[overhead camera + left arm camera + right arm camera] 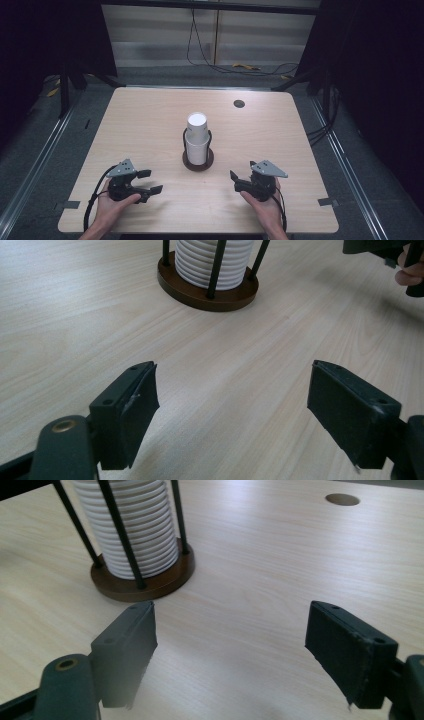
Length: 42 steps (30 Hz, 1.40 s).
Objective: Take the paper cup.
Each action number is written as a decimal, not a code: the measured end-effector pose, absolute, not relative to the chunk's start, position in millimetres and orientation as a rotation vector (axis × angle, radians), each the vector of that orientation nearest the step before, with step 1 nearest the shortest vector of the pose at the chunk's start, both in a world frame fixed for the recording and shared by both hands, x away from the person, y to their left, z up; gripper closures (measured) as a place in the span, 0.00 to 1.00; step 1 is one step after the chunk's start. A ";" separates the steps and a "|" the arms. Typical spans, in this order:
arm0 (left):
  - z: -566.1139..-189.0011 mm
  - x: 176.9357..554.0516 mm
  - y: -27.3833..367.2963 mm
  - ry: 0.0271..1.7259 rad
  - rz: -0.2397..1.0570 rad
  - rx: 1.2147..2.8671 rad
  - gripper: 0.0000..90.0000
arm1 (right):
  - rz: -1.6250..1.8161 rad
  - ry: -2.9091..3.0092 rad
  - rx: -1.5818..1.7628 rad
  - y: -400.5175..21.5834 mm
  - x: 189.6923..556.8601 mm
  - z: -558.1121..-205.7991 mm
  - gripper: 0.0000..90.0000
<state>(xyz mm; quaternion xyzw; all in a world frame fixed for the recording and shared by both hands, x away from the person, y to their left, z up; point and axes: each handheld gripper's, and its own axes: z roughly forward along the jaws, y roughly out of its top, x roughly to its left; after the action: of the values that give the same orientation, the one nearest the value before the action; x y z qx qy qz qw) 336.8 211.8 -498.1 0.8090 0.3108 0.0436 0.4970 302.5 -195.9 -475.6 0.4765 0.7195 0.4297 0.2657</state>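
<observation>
Table (150, 125): pale wood grain, with a round cable hole (239, 104) near the far right.
Room: dark curtains at both sides, grey floor, cables (235, 65) lying behind the table.
Stack of white paper cups (196, 137): upright at mid-table in a black-rod holder on a round brown base (198, 164).
Left tongs (149, 182): released, nothing between them, near edge, left of the stack.
Right tongs (233, 181): released, nothing between them, near edge, right of the stack.
Cut off: the stack's top in both gripper views.

The right gripper (230, 650) holds its fingers apart over bare table (260, 570), near the cup stack (132, 530).
</observation>
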 end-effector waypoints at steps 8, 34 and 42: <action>-500.0 336.0 209.3 0.738 0.081 1.979 0.22 | 1.260 2.006 1.272 -196.9 300.4 -474.0 0.28; -495.7 327.9 198.9 0.686 0.125 2.014 0.20 | 1.287 2.174 1.255 -173.9 294.1 -456.3 0.29; -499.8 328.7 195.1 0.687 0.074 2.009 0.19 | 1.335 2.216 1.224 -170.8 302.7 -435.7 0.23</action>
<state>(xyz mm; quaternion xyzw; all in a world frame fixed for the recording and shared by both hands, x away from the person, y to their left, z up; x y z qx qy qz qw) 328.7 195.1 -499.8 0.8259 0.2824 0.0304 0.4871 302.7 -170.8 -435.7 0.4234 0.7668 0.4618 0.1395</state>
